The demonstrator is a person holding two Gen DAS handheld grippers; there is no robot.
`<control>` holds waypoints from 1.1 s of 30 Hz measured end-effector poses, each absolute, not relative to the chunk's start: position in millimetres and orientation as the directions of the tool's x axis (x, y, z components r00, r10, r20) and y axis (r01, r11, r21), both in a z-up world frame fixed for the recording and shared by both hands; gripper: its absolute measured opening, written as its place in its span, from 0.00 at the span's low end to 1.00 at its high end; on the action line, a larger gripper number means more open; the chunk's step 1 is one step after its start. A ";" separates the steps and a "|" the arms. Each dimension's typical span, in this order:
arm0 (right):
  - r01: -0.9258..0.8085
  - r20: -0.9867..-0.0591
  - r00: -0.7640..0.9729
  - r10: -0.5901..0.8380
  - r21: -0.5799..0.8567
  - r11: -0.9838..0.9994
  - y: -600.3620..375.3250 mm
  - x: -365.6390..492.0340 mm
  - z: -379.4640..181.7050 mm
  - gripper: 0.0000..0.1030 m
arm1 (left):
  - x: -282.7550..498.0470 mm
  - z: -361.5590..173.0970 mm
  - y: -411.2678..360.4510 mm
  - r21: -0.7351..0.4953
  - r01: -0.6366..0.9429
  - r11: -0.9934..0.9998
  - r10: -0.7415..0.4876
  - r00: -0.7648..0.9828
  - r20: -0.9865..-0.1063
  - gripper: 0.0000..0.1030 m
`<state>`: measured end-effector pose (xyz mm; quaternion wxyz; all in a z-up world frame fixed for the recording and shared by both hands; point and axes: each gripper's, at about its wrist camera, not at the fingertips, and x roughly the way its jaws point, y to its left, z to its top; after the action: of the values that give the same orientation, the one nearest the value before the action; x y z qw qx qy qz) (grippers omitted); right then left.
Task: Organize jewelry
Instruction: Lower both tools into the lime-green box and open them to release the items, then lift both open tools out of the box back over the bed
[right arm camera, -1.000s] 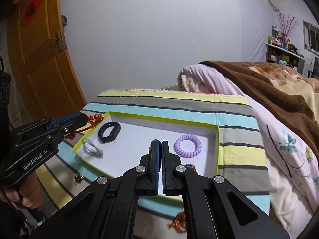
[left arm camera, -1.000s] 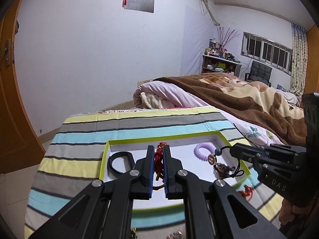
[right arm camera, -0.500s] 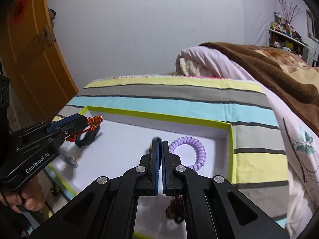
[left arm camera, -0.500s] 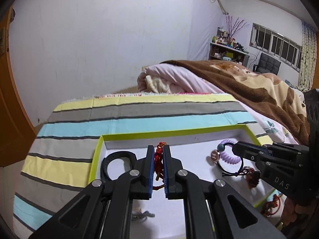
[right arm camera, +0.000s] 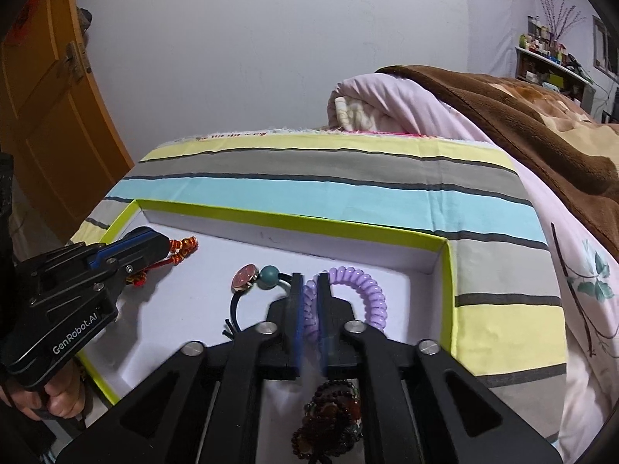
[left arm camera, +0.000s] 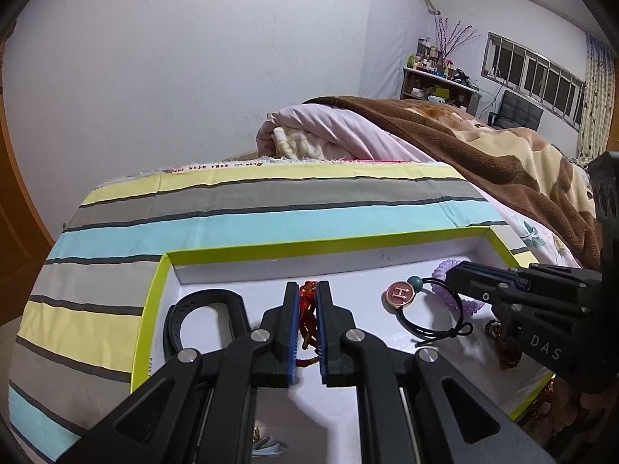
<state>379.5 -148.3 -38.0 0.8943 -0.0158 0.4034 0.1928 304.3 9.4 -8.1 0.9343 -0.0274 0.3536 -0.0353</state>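
Note:
A white tray with a lime-green rim (left arm camera: 348, 243) (right arm camera: 309, 220) lies on the striped cloth. My left gripper (left arm camera: 308, 290) (right arm camera: 164, 245) is shut on a red beaded cord (left arm camera: 307, 303) (right arm camera: 185, 245) and hangs low over the tray's left part. My right gripper (right arm camera: 308, 276) (left arm camera: 458, 274) sits low over the tray's right part, and its jaws are opening. The black hair tie with a pink charm (right arm camera: 244, 277) (left arm camera: 400, 294) lies on the tray floor, its cord running to the left fingertip. Through the gap shows a purple coil tie (right arm camera: 367, 290) (left arm camera: 441, 270).
A black band (left arm camera: 193, 309) lies at the tray's left. A dark bead bracelet (right arm camera: 329, 413) rests under my right gripper. A brown blanket (left arm camera: 483, 147) is piled to the right, and an orange door (right arm camera: 46, 116) stands at the left. A hand (right arm camera: 58, 402) grips the left tool.
Both grippers have come down and forward into the tray. The right jaws were shut on the hair tie's cord and now stand apart, with the tie lying on the tray floor.

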 end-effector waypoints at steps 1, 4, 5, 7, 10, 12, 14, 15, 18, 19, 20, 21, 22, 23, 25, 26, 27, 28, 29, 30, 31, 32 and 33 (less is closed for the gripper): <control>-0.357 -0.724 0.604 0.332 0.126 0.926 -149.0 378.0 -35.7 0.14 | 303.5 -7.5 9.3 -0.076 0.050 0.996 -0.088 0.749 -0.657 0.09; -0.355 -0.712 0.618 0.334 0.126 0.926 -151.1 372.8 -28.2 0.14 | 300.4 -3.4 9.8 -0.088 0.060 0.994 -0.103 0.753 -0.650 0.15; -0.354 -0.708 0.621 0.335 0.128 0.927 -152.1 370.2 -25.6 0.14 | 299.5 -1.9 10.2 -0.094 0.063 0.994 -0.109 0.755 -0.647 0.18; -0.352 -0.704 0.626 0.336 0.128 0.927 -153.7 364.6 -20.7 0.14 | 295.6 2.5 11.1 -0.099 0.063 0.993 -0.112 0.760 -0.641 0.19; -0.352 -0.693 0.640 0.332 0.119 0.928 -156.5 350.6 -11.4 0.14 | 287.1 10.9 12.1 -0.103 0.064 0.993 -0.115 0.769 -0.629 0.19; -0.355 -0.680 0.654 0.332 0.111 0.928 -158.4 339.1 -5.1 0.14 | 277.6 17.5 12.6 -0.105 0.063 0.992 -0.115 0.776 -0.620 0.19; -0.358 -0.669 0.664 0.334 0.107 0.927 -161.1 324.0 1.6 0.14 | 267.1 23.9 12.4 -0.107 0.067 0.992 -0.119 0.784 -0.610 0.19; -0.360 -0.664 0.668 0.336 0.107 0.927 -162.5 316.5 4.3 0.14 | 260.8 26.7 12.1 -0.107 0.067 0.992 -0.118 0.787 -0.605 0.19; -0.362 -0.646 0.684 0.338 0.101 0.927 -166.5 291.9 11.4 0.14 | 239.9 34.5 10.9 -0.104 0.065 0.992 -0.114 0.799 -0.590 0.20; -0.362 -0.642 0.689 0.337 0.099 0.927 -167.7 284.9 13.4 0.14 | 232.6 36.9 10.7 -0.101 0.063 0.993 -0.110 0.804 -0.584 0.20; -0.361 -0.639 0.692 0.337 0.098 0.927 -168.4 278.3 15.0 0.14 | 224.7 39.4 10.6 -0.100 0.061 0.993 -0.107 0.810 -0.576 0.20; -0.362 -0.635 0.695 0.337 0.096 0.927 -169.8 271.4 16.9 0.14 | 216.8 42.2 10.3 -0.101 0.056 0.993 -0.104 0.815 -0.571 0.20; -0.363 -0.629 0.700 0.337 0.092 0.927 -170.8 261.5 19.5 0.14 | 209.5 44.5 10.3 -0.103 0.054 0.993 -0.103 0.819 -0.565 0.20; -0.363 -0.624 0.705 0.337 0.092 0.927 -172.2 254.7 21.5 0.14 | 202.4 47.0 9.9 -0.104 0.051 0.993 -0.101 0.824 -0.557 0.21; -0.362 -0.610 0.715 0.341 0.095 0.927 -174.4 239.1 26.4 0.14 | 187.5 51.0 9.2 -0.099 0.046 0.994 -0.093 0.833 -0.545 0.24; -0.362 -0.605 0.719 0.342 0.094 0.927 -175.2 232.3 28.2 0.14 | 180.2 52.6 8.6 -0.097 0.042 0.994 -0.089 0.837 -0.540 0.24; -0.362 -0.601 0.723 0.342 0.093 0.928 -175.9 225.3 29.8 0.14 | 172.8 54.2 8.3 -0.098 0.042 0.994 -0.088 0.840 -0.536 0.24; -0.361 -0.597 0.727 0.340 0.089 0.928 -176.5 218.4 31.4 0.14 | 165.8 55.2 7.8 -0.099 0.042 0.994 -0.089 0.843 -0.531 0.24; -0.360 -0.593 0.731 0.338 0.086 0.929 -177.5 211.7 32.6 0.14 | 158.4 56.2 7.6 -0.098 0.040 0.994 -0.086 0.847 -0.525 0.24; -0.359 -0.591 0.733 0.337 0.085 0.930 -178.1 206.8 33.4 0.14 | 151.3 57.1 7.3 -0.095 0.035 0.995 -0.080 0.849 -0.522 0.24; -0.357 -0.590 0.734 0.336 0.084 0.930 -178.8 199.6 34.5 0.14 | 145.3 57.7 7.2 -0.093 0.034 0.995 -0.078 0.852 -0.518 0.24; -0.359 -0.588 0.735 0.337 0.085 0.930 -179.3 192.7 35.4 0.14 | 138.9 58.2 6.4 -0.093 0.035 0.995 -0.078 0.853 -0.516 0.24; -0.362 -0.586 0.736 0.339 0.082 0.928 -179.3 184.8 36.5 0.14 | 133.0 58.7 6.0 -0.090 0.032 0.995 -0.074 0.854 -0.516 0.24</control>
<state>184.8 -179.3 36.5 0.9315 -0.0185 0.3106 0.1882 133.0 6.0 58.7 0.9619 -0.0392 0.2692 -0.0276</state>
